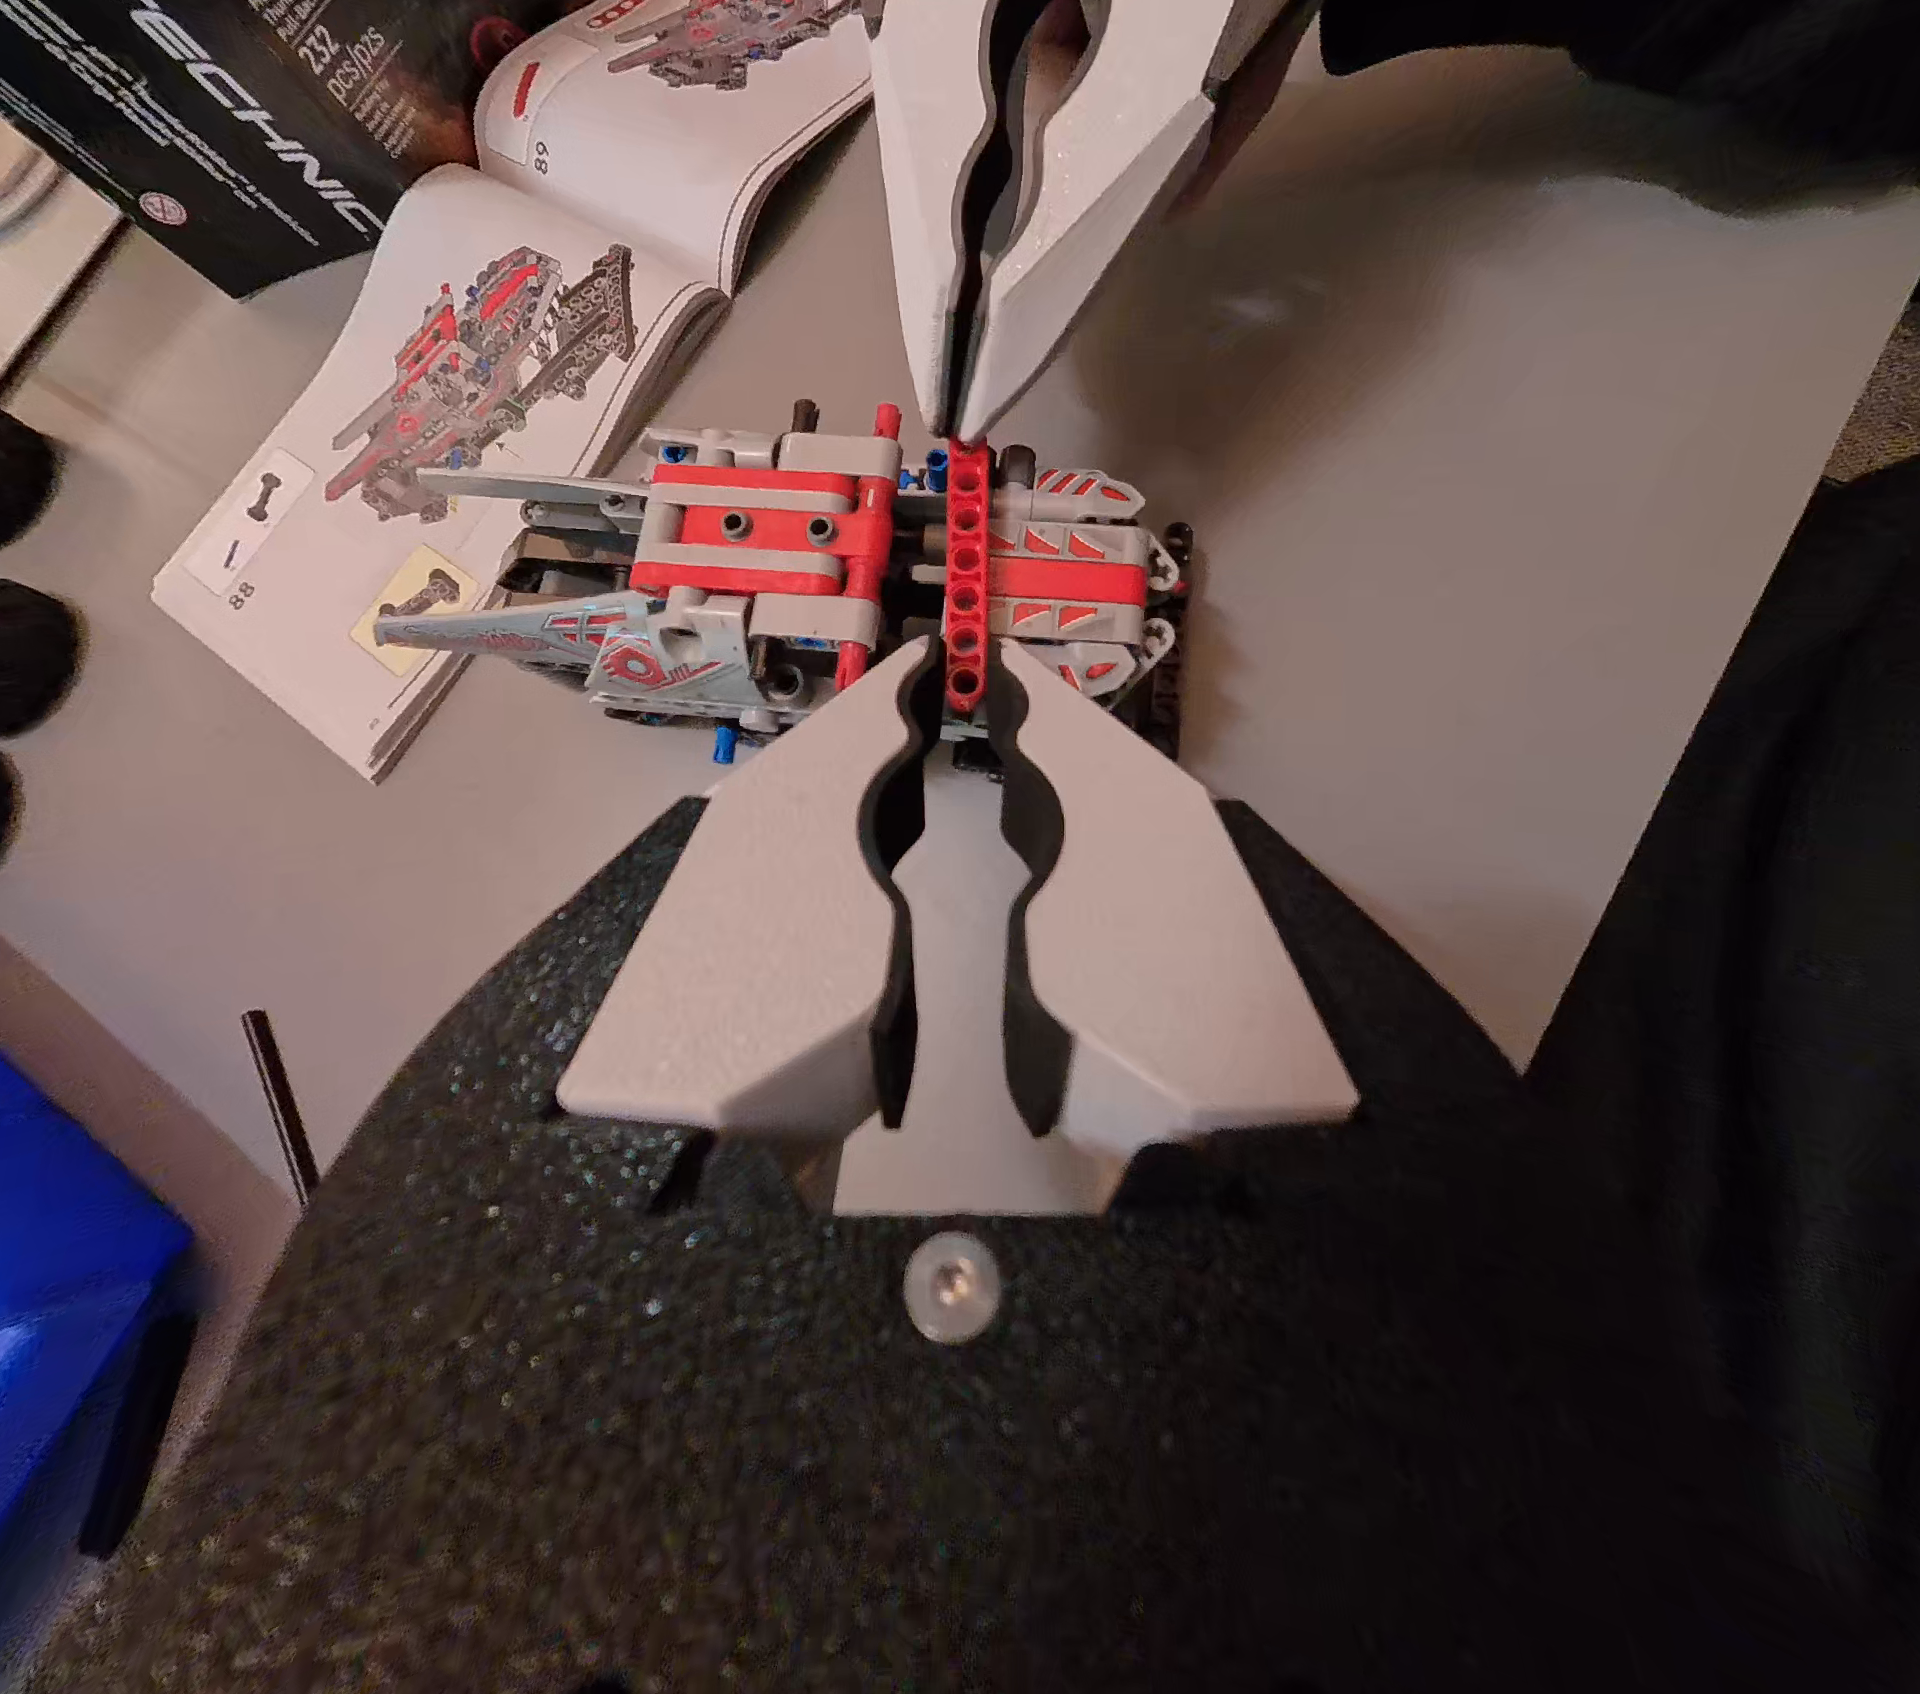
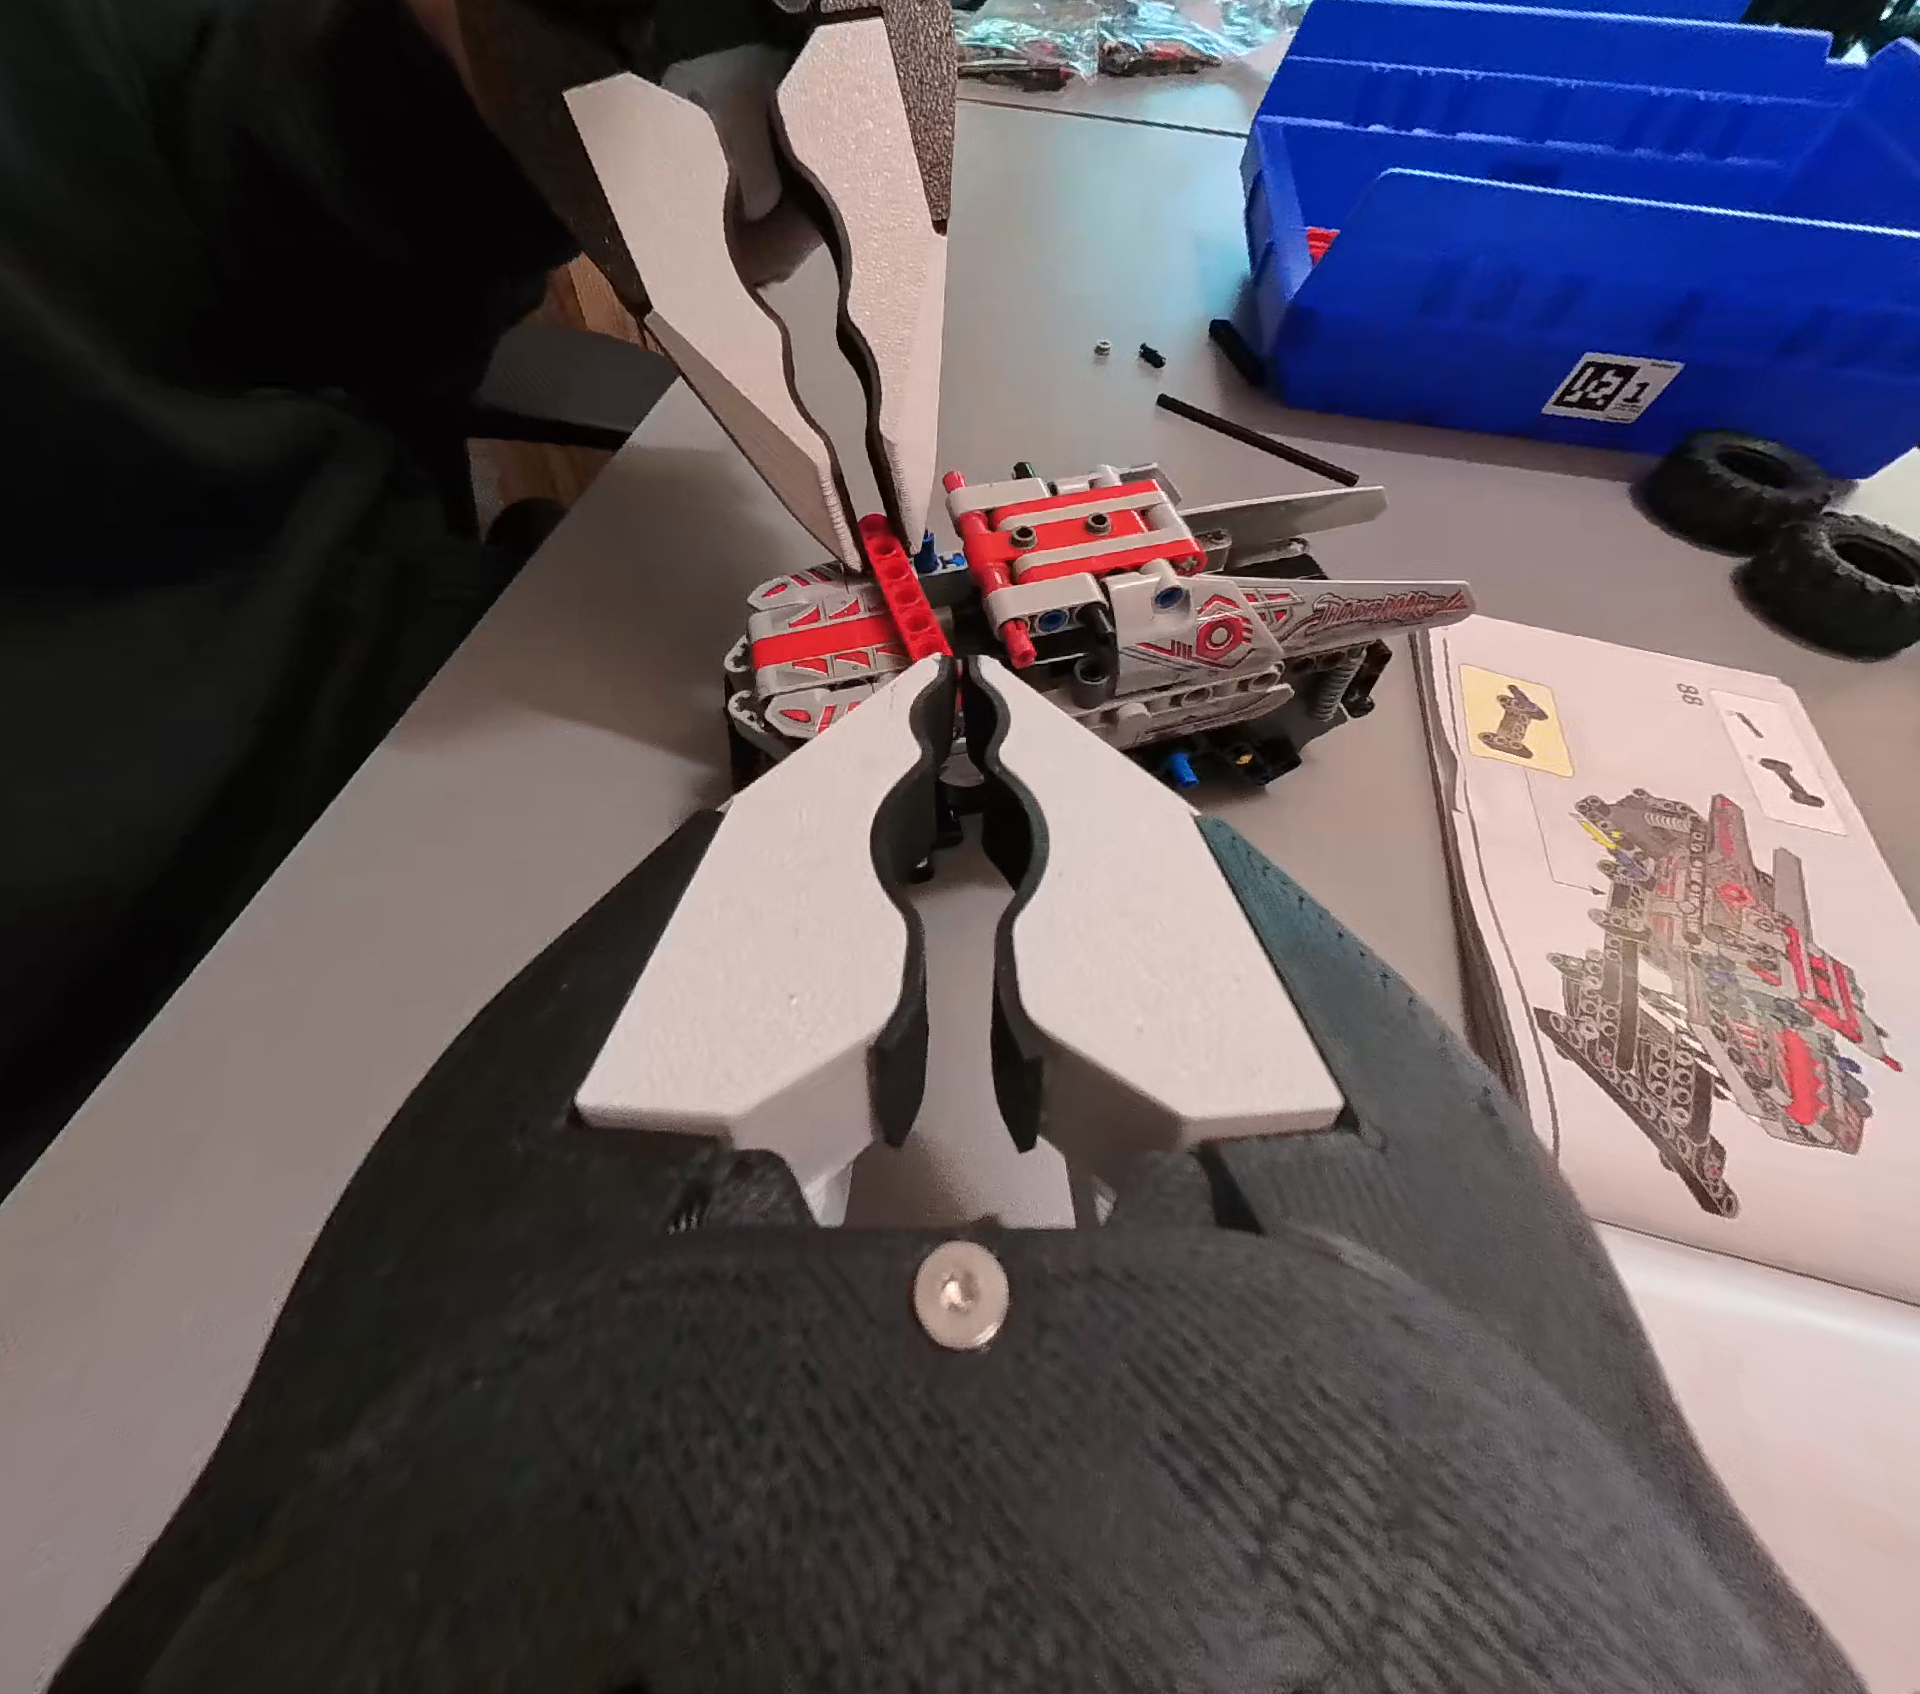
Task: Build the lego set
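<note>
Left wrist view: left tongs point(image 1: 961, 683) narrow on near end of red beam point(image 1: 966, 574), right tongs point(image 1: 954, 429) nearly closed at far end, prob. seating it across lego model point(image 1: 831, 574) on surface point(image 1: 1403, 501).

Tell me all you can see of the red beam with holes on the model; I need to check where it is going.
The red beam is a thin, straight, plastic-looking strip with a single row of round holes. It lies flat across the top of the grey and red model, between the striped front panels and the red slatted section. The left gripper has its narrowly parted jaws around one end; the right gripper meets the other end with its jaws nearly shut.
</note>
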The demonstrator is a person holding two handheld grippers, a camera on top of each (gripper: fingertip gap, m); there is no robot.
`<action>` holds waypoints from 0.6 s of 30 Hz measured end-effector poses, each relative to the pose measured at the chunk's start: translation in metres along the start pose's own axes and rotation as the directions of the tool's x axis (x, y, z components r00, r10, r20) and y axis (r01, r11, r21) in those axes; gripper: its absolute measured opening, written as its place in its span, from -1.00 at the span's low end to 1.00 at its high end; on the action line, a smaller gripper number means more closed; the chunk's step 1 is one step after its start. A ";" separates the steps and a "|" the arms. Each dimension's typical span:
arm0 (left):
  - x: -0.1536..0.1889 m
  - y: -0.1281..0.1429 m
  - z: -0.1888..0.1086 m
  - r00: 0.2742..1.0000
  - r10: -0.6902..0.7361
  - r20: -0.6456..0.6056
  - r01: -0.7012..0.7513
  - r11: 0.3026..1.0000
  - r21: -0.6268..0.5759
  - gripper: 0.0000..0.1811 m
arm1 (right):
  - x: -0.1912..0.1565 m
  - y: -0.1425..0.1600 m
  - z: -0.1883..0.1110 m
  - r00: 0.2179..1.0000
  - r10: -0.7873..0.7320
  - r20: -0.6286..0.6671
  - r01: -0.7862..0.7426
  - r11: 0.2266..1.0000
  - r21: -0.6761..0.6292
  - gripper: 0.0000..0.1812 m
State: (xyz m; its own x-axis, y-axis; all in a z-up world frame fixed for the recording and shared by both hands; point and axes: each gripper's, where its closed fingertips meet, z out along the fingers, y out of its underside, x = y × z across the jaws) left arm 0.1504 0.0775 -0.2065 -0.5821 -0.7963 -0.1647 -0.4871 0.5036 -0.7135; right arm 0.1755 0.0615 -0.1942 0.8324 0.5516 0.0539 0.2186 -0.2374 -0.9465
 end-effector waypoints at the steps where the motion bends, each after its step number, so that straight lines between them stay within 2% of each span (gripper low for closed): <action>1: 0.000 0.000 0.000 1.000 0.002 0.002 -0.002 1.000 0.009 -0.94 | -0.001 0.000 0.000 1.000 -0.004 -0.002 0.004 1.000 0.001 -0.97; 4: 0.000 0.000 0.000 1.000 0.002 0.005 -0.002 1.000 0.025 -0.94 | 0.000 0.000 0.000 1.000 -0.021 -0.023 0.021 1.000 -0.008 -0.96; 5: -0.001 0.000 0.000 1.000 0.003 0.013 -0.003 1.000 0.029 -0.95 | -0.001 0.000 0.000 1.000 -0.017 -0.015 0.017 1.000 -0.007 -0.91; 6: -0.003 0.000 0.000 1.000 0.003 0.026 -0.004 1.000 0.030 -0.95 | -0.006 0.001 0.000 1.000 -0.017 0.013 0.017 1.000 -0.014 -0.78; 7: -0.003 0.000 0.000 1.000 0.005 0.028 -0.005 0.999 0.033 -0.95 | -0.006 0.003 0.000 1.000 -0.019 0.015 0.019 1.000 -0.022 -0.76; 12: -0.002 -0.001 0.000 1.000 0.019 0.006 -0.019 0.998 0.064 -0.95 | -0.002 0.003 0.002 0.999 -0.030 -0.011 0.030 1.000 -0.009 -0.93; 18: -0.003 -0.002 0.000 1.000 0.020 0.020 -0.023 0.992 0.122 -0.94 | -0.002 0.003 0.002 0.997 -0.070 -0.031 0.070 0.998 -0.006 -0.93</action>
State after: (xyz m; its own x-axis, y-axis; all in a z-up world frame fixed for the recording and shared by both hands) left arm 0.1531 0.0789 -0.2042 -0.5785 -0.7925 -0.1931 -0.3903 0.4769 -0.7875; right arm 0.1736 0.0608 -0.1980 0.8304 0.5419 0.1298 0.2792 -0.2030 -0.9385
